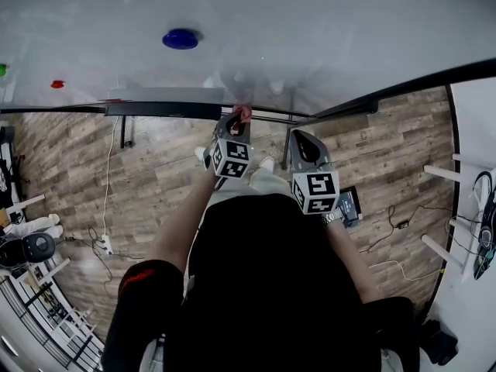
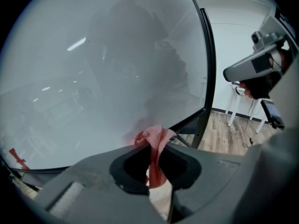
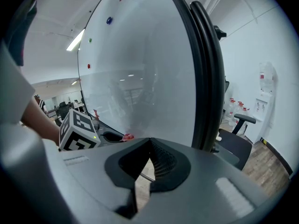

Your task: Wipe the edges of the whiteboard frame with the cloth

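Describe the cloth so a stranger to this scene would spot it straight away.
Find the big whiteboard and follow the dark tray on its lower edge along to the left gripper. The cloth is the crumpled pink-red rag pinched between that gripper's jaws. Unlike the small hard red magnet and blue magnet on the board, it is soft, folded and held.

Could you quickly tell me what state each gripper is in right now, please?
Left gripper: shut on the pink cloth.
Right gripper: shut, jaws together with nothing between them.
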